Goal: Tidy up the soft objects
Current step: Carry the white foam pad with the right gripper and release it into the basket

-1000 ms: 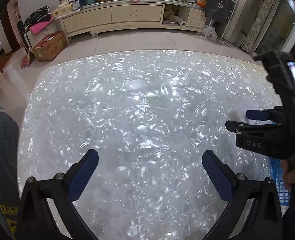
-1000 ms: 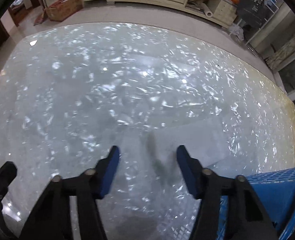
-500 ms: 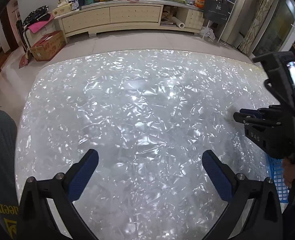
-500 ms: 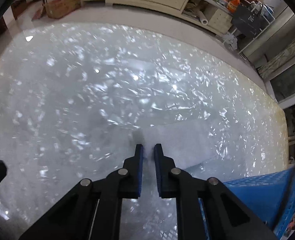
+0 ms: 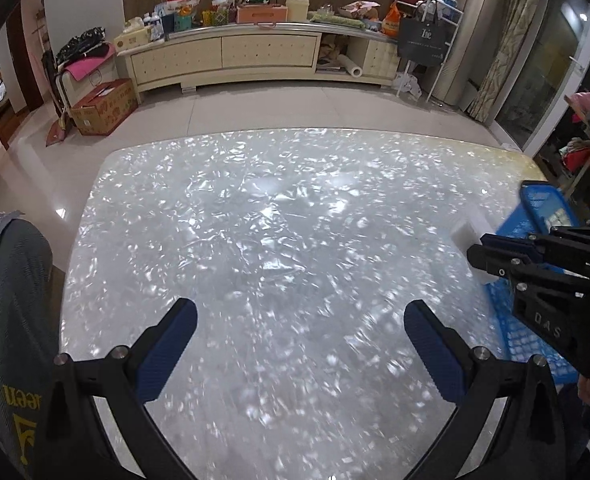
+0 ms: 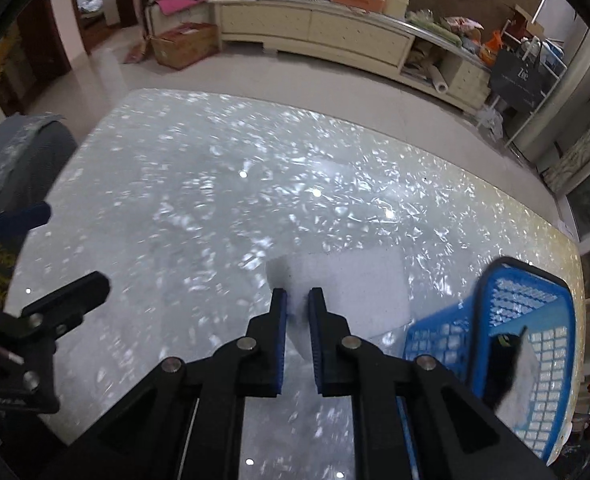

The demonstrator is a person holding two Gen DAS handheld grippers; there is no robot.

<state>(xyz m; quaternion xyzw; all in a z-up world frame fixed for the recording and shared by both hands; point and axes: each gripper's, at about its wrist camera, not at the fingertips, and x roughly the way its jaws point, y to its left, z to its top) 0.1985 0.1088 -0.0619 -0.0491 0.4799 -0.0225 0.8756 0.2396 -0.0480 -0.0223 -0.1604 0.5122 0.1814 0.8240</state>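
Note:
My right gripper [image 6: 295, 300] is shut on the near edge of a white foam pad [image 6: 351, 292] and holds it lifted above the shiny white table [image 6: 199, 200]. A blue plastic basket [image 6: 527, 344] stands just right of the pad, with a white and black soft item inside. In the left wrist view the right gripper [image 5: 479, 250] shows at the right edge with the white pad [image 5: 469, 226] in front of the basket [image 5: 535, 216]. My left gripper [image 5: 299, 344] is open and empty above the table's near middle.
A grey chair back [image 5: 11, 300] stands at the table's left edge. A long cream cabinet [image 5: 247, 56] with clutter and a cardboard box [image 5: 103, 106] stand across the tiled floor. A dark bag [image 5: 421, 40] hangs on a rack at the back right.
My right gripper shut on the white pad's edge and lifted it off the table toward the basket. Both grippers rose and tilted up. The left gripper stayed open.

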